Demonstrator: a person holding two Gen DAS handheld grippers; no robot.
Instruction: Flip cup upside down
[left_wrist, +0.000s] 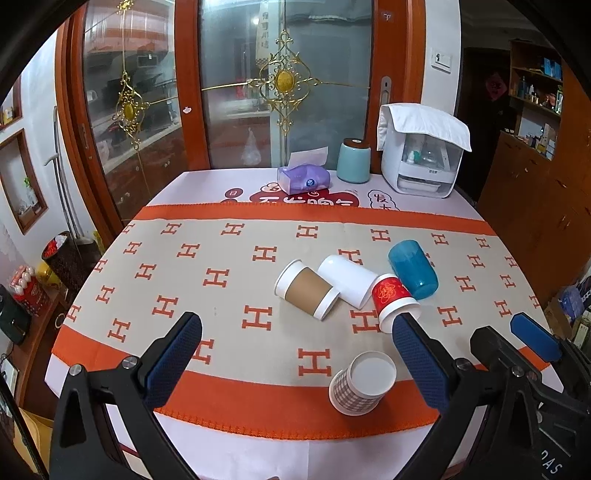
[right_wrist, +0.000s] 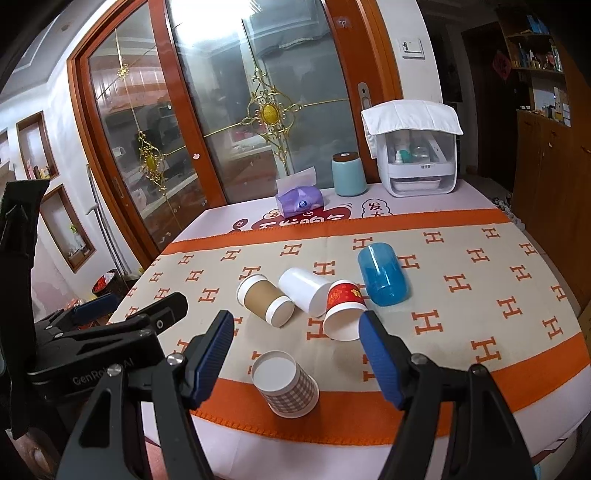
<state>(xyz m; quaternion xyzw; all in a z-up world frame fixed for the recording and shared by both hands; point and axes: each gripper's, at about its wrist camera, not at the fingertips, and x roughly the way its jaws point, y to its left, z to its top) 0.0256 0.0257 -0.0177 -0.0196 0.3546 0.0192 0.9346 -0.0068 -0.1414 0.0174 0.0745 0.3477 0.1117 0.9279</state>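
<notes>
A checked paper cup (left_wrist: 360, 384) (right_wrist: 286, 386) stands upside down near the table's front edge, its white base up. Behind it several cups lie on their sides: a brown-sleeved cup (left_wrist: 306, 288) (right_wrist: 266, 300), a white cup (left_wrist: 347, 280) (right_wrist: 304, 290), a red paper cup (left_wrist: 394, 301) (right_wrist: 343, 308) and a blue plastic cup (left_wrist: 413, 268) (right_wrist: 384, 275). My left gripper (left_wrist: 295, 328) is open and empty, above the front of the table. My right gripper (right_wrist: 297, 325) is open and empty, just in front of the red cup; it also shows at the right of the left wrist view (left_wrist: 517, 343).
The table carries an orange and beige H-patterned cloth (left_wrist: 221, 280). At the back stand a purple tissue pack (left_wrist: 303, 179), a teal canister (left_wrist: 353, 160) and a white appliance (left_wrist: 421, 147) under a cloth. Glass sliding doors are behind; wooden cabinets are to the right.
</notes>
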